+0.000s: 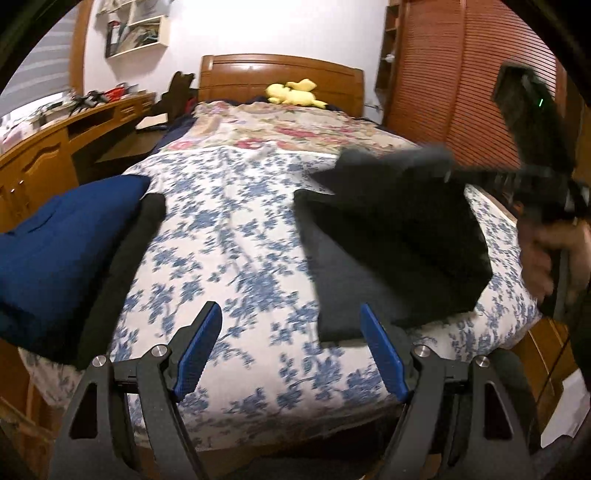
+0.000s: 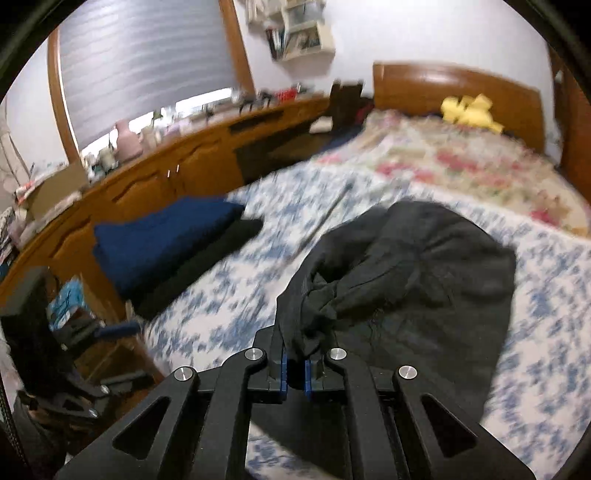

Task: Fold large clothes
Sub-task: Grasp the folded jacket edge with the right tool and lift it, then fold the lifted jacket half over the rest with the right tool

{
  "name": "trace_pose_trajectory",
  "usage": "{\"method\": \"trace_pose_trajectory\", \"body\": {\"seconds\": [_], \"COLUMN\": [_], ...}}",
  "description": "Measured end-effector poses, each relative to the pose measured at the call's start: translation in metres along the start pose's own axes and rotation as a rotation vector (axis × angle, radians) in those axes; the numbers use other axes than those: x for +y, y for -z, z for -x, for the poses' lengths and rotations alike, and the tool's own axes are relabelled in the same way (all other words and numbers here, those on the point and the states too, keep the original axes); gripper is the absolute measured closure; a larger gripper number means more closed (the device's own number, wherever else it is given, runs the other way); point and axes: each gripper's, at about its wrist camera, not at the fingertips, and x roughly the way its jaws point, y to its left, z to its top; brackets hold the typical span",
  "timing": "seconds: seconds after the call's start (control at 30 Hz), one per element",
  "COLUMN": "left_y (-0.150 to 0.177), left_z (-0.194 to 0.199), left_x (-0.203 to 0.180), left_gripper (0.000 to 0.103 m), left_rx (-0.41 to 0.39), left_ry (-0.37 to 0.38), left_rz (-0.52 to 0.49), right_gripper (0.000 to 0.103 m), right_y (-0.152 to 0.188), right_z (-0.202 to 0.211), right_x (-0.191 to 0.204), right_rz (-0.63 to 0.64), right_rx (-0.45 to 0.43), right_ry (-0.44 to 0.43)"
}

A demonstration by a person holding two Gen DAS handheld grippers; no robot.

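Left gripper fingers wide apart, nothing between, above bed. Right gripper pinched tight on bunched edge of black cloth, lifting it off bed. Rest of cloth lies on flowery sheet. Blue pile by bed's left edge. Wall shelf holds books.

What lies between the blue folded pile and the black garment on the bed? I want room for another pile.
Only bare floral bedsheet separates the blue pile from the black garment, clearest in the left wrist view.
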Motion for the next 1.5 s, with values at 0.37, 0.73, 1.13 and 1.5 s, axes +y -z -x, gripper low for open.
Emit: {"method": "trace_pose_trajectory", "body": {"seconds": [0.37, 0.73, 1.13, 1.5], "left_y": [0.004, -0.012, -0.024, -0.026], "left_z": [0.001, -0.003, -0.046, -0.065], "left_x": [-0.008, -0.035, -0.058, -0.069], "left_gripper": [0.025, 0.025, 0.025, 0.051], "left_rx": [0.010, -0.012, 0.050, 0.102], "left_ry": [-0.001, 0.045, 0.101, 0.108], "left_rz": [0.000, -0.048, -0.069, -0.046], "right_gripper": [0.048, 0.070, 0.071, 0.071], "right_y": [-0.005, 0.045, 0.082, 0.096], "right_z": [-0.001, 0.011, -0.047, -0.022], "right_x": [0.003, -0.056, -0.070, -0.074], "right_rz": [0.021, 0.004, -0.076, -0.054], "right_rx": [0.007, 0.080, 0.167, 0.132], "right_ry": [-0.012, 0.184, 0.053, 0.017]}}
